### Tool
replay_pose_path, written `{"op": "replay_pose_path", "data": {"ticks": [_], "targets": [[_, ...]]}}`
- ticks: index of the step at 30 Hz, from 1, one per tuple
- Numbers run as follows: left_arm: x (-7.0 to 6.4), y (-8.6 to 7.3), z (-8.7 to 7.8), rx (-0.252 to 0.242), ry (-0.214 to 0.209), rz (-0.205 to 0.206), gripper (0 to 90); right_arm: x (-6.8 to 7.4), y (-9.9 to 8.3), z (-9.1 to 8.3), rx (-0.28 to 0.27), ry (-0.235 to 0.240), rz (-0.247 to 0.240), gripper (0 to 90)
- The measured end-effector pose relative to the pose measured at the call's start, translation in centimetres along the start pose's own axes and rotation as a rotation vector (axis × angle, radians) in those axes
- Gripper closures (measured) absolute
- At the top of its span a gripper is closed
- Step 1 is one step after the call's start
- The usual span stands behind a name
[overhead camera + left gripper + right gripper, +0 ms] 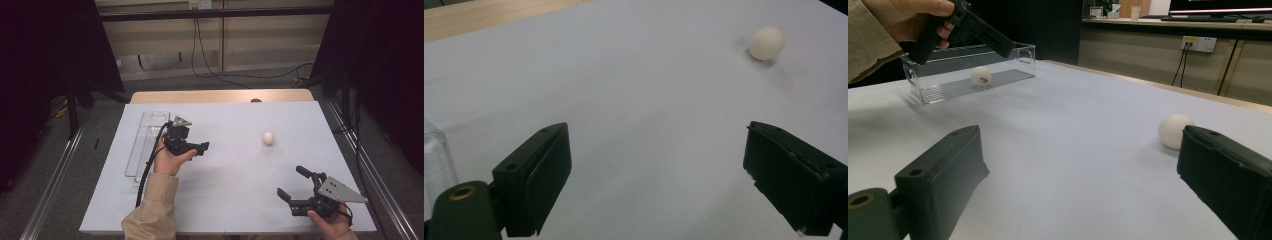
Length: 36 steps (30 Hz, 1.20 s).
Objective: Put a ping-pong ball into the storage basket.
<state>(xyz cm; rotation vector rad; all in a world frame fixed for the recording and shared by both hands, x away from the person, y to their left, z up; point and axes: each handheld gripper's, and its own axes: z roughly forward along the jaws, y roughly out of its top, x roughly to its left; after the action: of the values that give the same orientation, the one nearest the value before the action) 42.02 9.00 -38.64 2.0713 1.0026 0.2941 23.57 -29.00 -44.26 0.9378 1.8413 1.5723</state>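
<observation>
The white-covered table (235,200) spreads wide and bare before me, its far wooden edge showing past the sheet. Along its left side lies a long clear tray (145,145), a small ball (981,75) resting inside it. My left claw (200,148) hangs just beside that tray, jaws spread apart with nothing between them. My right claw (291,184) sits near the table's front right corner, also spread and holding nothing. A white ball (269,138) lies alone on open sheet between them, well apart from both.
</observation>
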Motion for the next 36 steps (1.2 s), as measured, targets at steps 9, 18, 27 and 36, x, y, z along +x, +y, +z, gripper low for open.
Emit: {"op": "replay_pose_path", "data": {"ticks": [9,18,27,36], "targets": [[-0.5,0.1,0.4,-0.014,-0.063,-0.024,10.5,0.0,0.0,0.0,0.0,0.0,0.0,4.2],[-1.6,0.2,1.4,-0.002,-0.095,-0.004,10.3,0.0,0.0,0.0,-0.001,0.001,0.0,4.2],[-2.0,0.1,2.4,0.009,-0.122,0.018,9.9,0.0,0.0,0.0,-0.003,0.001,-0.001,4.2],[-2.4,0.2,2.8,-0.022,-0.139,-0.009,8.9,0.0,0.0,0.0,-0.003,0.0,-0.002,4.2]]}}
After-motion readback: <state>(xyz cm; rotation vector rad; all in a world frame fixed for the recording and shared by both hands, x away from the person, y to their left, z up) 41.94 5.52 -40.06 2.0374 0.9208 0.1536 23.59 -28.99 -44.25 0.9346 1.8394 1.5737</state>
